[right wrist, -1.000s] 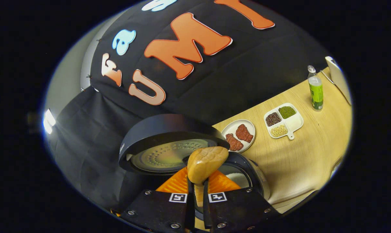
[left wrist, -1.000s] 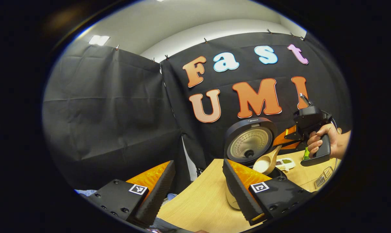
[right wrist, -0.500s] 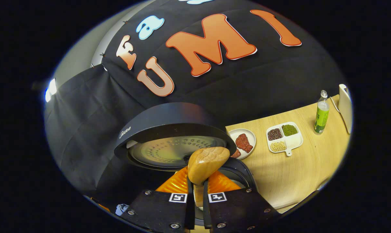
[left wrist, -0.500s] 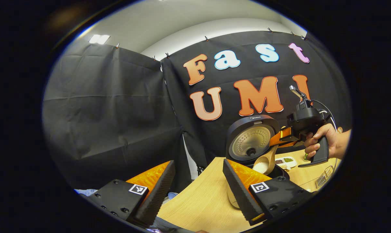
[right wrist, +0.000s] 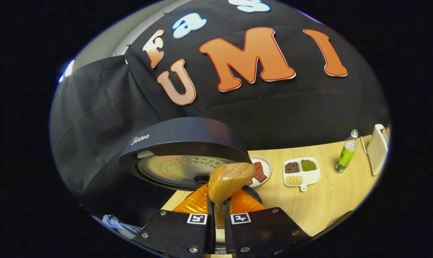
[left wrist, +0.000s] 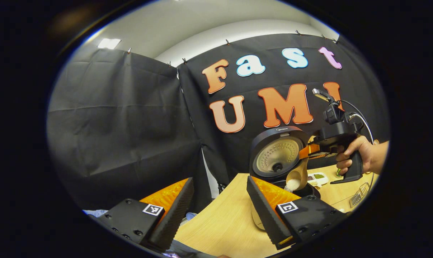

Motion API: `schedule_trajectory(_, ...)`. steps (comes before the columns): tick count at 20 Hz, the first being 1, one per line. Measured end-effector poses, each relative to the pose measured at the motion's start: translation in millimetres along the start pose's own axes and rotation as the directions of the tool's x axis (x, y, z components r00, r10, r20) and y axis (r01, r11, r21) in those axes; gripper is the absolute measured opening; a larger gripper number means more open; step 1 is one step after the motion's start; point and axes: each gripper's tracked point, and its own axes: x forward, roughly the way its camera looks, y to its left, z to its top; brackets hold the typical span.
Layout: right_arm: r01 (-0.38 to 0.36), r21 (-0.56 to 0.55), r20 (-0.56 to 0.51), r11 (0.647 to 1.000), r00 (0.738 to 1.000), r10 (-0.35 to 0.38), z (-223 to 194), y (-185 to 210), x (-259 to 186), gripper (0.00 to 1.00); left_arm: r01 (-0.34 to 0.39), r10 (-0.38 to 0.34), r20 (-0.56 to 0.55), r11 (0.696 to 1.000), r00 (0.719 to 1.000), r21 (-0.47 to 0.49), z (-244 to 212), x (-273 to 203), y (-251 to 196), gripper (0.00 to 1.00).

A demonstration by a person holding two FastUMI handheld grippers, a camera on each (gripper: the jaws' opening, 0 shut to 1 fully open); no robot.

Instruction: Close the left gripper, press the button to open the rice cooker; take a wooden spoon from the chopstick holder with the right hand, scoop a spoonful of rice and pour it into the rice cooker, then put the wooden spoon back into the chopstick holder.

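A wooden spoon (left wrist: 298,176) tips bowl-down over the open rice cooker (left wrist: 279,157) on the table (left wrist: 223,222), white rice (left wrist: 292,185) sliding from its lip toward the pot, as seen in the left gripper view. The right tongs (right wrist: 216,211) are clamped on the spoon's handle, both fingers pressed against it with the rounded back of the bowl rising just above them in the right gripper view; from the left gripper view the same tool appears at far right, held by a hand (left wrist: 352,152) around its grip. The cooker's lid (right wrist: 182,150) stands raised, its perforated metal inner plate facing the spoon. The left tongs (left wrist: 220,204) hang spread wide apart with nothing between the fingers, near the table's left edge and well short of the cooker. Beyond the cooker to the right, the right gripper view takes in a round plate (right wrist: 264,166) of reddish pieces, a white divided dish (right wrist: 302,172) holding dark, green and pale grains, a green-labelled bottle (right wrist: 345,152) standing upright and a white device (right wrist: 376,154) at the table's far right. A wire rack (left wrist: 358,195) lies at the right edge of the left gripper view; whether it is the chopstick holder cannot be told.
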Motion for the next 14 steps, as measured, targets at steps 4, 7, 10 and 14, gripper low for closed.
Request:
schedule_trajectory(4,0.017,-0.087,0.018,0.996,1.000,-0.016,4,-2,-1,0.10,0.001,-0.001,0.001,1.000,1.000,0.001,0,-1,-1,0.99)
schedule_trajectory(7,0.024,-0.189,0.040,0.982,0.999,-0.017,10,0,-3,0.10,0.002,-0.002,-0.004,1.000,1.000,0.003,0,-2,-2,0.99)
schedule_trajectory(10,0.016,-0.272,0.060,0.962,0.998,0.001,16,8,-5,0.09,0.002,-0.002,-0.002,1.000,1.000,0.007,0,-3,-2,1.00)
schedule_trajectory(14,0.009,-0.417,0.076,0.909,0.997,0.025,17,20,-11,0.10,0.001,-0.001,-0.002,1.000,1.000,0.010,1,-5,-3,0.99)
